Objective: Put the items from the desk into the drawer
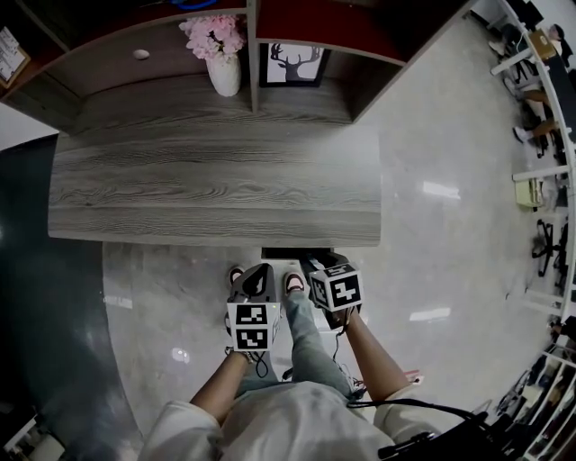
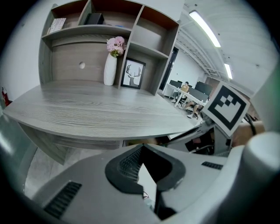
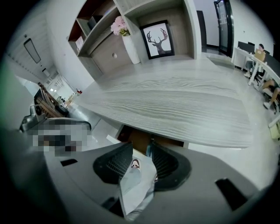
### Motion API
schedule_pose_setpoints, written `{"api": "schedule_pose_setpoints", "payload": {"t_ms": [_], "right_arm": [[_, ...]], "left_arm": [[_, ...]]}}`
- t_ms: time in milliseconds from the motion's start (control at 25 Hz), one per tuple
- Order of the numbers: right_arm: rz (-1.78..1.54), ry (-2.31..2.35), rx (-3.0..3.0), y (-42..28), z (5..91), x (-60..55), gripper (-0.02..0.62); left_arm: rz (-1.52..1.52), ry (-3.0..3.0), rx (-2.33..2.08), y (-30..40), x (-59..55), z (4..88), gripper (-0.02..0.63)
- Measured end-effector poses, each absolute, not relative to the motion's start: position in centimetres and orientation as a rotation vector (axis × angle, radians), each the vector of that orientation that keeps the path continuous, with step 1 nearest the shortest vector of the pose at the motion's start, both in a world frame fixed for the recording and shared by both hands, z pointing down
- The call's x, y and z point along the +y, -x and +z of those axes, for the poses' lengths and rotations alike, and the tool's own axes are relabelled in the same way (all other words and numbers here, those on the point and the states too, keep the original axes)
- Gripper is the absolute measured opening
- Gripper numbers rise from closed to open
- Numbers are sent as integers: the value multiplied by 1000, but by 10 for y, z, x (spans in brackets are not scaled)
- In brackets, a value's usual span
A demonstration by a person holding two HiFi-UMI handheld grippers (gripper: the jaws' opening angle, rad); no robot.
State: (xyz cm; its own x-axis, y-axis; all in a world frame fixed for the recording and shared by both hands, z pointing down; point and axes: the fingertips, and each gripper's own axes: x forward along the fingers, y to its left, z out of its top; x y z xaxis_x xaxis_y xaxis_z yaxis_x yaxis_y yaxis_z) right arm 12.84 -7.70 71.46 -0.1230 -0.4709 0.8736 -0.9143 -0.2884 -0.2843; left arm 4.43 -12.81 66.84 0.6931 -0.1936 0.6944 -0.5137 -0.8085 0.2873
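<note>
My right gripper (image 3: 138, 146) is shut on a white crumpled packet (image 3: 133, 181) printed with small pictures of a masked face. It points down at a brown drawer opening (image 3: 141, 139) under the desk's front edge. In the head view both grippers hang just in front of that edge, the right gripper (image 1: 311, 264) beside the left gripper (image 1: 262, 269); the packet is hidden there. The left gripper (image 2: 141, 148) has its tips together and nothing between them. The grey wood desk (image 1: 216, 185) shows a dark drawer strip (image 1: 297, 253) below its edge.
A white vase of pink flowers (image 1: 222, 56) and a framed deer picture (image 1: 293, 65) stand at the back of the desk under wooden shelves (image 1: 306, 22). The person's shoes (image 1: 294, 282) are on the glossy floor below the grippers. Office chairs stand at the far right (image 1: 544, 243).
</note>
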Motion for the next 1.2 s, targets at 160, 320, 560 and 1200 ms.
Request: {"api": "schedule_pose_setpoints", "payload": {"t_ms": [160,320,560,1200], "right_arm": [[1391,-1737,-1525,-133,711,-74,129],[1397,-1754,-1516,-137,710,-71,129],[1400,-1772,-1508,-139,706,-67,129],[1370,-1887,-1541,-142,666,-64,11]], "left_arm": [[921,-2442,-537,-47,-127,667,-2],[920,-2448,-538,-49,-130,667,-2],[912,-2448,-542,-52,-133,665,-2],[864,-2498,-522,-67,-132,633,-2]]}}
